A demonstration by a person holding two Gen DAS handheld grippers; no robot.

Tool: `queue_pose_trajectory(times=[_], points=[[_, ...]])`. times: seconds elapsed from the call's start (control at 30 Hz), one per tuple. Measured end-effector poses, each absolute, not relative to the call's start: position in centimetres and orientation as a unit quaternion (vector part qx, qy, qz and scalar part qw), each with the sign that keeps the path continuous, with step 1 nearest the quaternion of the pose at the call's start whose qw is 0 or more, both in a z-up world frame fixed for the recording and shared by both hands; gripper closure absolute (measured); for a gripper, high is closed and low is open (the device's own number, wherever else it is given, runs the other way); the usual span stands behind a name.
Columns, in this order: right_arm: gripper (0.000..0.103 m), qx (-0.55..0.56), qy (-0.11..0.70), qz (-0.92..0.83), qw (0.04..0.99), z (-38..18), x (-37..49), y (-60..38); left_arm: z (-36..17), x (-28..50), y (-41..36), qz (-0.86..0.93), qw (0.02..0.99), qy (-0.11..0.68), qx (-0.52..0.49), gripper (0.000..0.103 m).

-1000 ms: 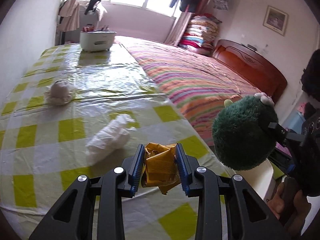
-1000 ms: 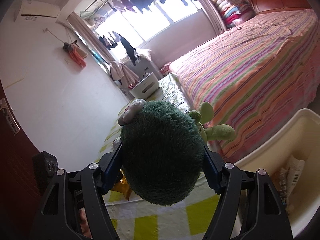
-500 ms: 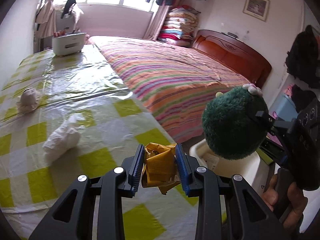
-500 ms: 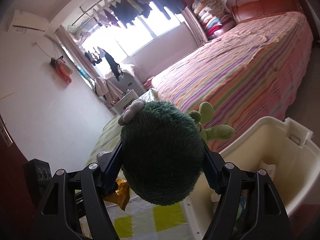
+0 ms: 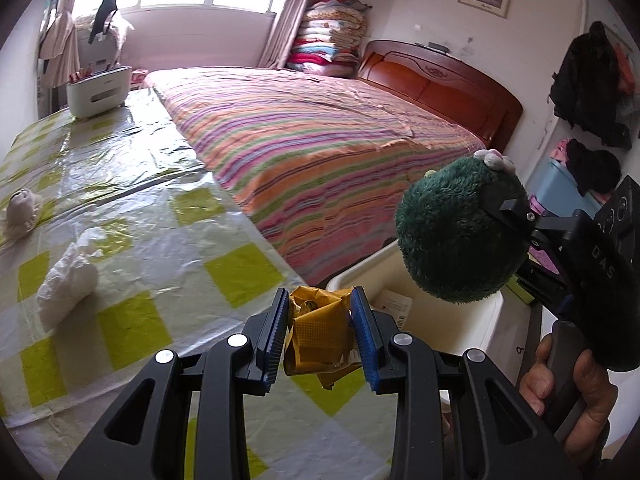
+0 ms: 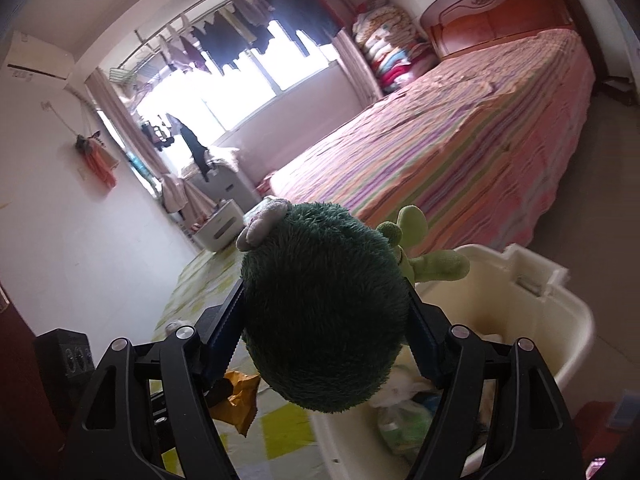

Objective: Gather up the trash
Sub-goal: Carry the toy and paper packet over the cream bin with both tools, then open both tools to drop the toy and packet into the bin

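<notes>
Jaws of the left gripper (image 5: pixel 320 332) pinch a crumpled yellow wrapper (image 5: pixel 318 334) at the near right edge of the checked worktop (image 5: pixel 132 240). Jaws of the right gripper (image 6: pixel 324 332) clamp a dark green plush toy (image 6: pixel 320 312) over the cream bin (image 6: pixel 532 308), which holds trash. Two white wads (image 5: pixel 68 276) lie far left on the worktop.
</notes>
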State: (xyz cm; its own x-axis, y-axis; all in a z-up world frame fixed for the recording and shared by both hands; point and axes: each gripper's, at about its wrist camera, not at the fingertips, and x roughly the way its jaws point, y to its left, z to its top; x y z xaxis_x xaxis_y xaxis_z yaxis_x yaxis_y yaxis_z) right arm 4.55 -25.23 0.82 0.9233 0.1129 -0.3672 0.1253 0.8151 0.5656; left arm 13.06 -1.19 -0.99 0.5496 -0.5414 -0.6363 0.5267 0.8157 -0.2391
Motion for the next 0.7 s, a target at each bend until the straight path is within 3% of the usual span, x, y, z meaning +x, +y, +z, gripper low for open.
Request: queue_pose_trajectory(times=[0.7], points=[[0.027,0.315,0.180,-0.087,0.928,0.0,2.5,-28.0,-1.7,12.4,-5.5,-0.332,0.864,0.378,0.011,0.072]])
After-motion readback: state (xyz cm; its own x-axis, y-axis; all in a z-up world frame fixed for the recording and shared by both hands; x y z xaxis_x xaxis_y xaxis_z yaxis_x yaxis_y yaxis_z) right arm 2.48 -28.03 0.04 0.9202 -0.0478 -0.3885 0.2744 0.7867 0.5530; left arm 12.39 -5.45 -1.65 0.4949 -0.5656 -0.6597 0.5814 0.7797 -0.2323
